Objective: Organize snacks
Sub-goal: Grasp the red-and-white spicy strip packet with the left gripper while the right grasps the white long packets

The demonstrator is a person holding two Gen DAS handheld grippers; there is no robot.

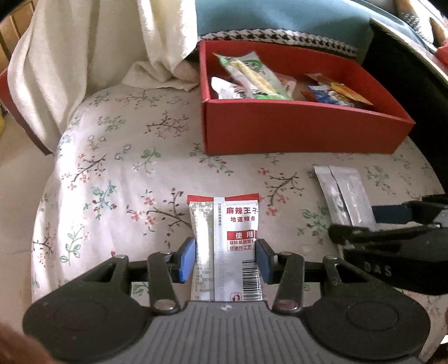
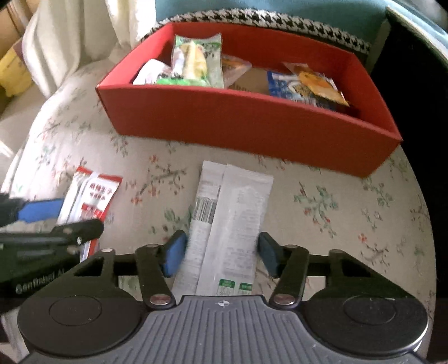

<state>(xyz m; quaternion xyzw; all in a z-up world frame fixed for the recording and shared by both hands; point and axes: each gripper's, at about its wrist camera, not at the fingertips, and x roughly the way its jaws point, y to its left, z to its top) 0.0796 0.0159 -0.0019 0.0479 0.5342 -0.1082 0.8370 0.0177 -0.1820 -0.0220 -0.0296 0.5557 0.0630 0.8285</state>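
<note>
A red-and-white snack packet (image 1: 224,221) lies on the floral cloth, and my left gripper (image 1: 225,259) is shut on it, a blue pad against each long edge. To its right lies a silver-white packet (image 2: 235,212); my right gripper (image 2: 221,252) is shut on it, with both pads touching its sides. In the left wrist view the silver-white packet (image 1: 344,190) shows with the right gripper (image 1: 351,222) over its near end. The right wrist view shows the red-and-white packet (image 2: 95,193) under the left gripper (image 2: 82,217). Behind both stands a red box (image 1: 294,128) holding several snack packs.
The red box (image 2: 238,123) sits at the back of the cushioned surface covered by floral cloth (image 1: 117,173). A cream fabric (image 1: 84,56) hangs at the back left. A dark upright panel (image 2: 414,84) stands on the right, and a houndstooth cushion edge (image 2: 252,16) runs behind the box.
</note>
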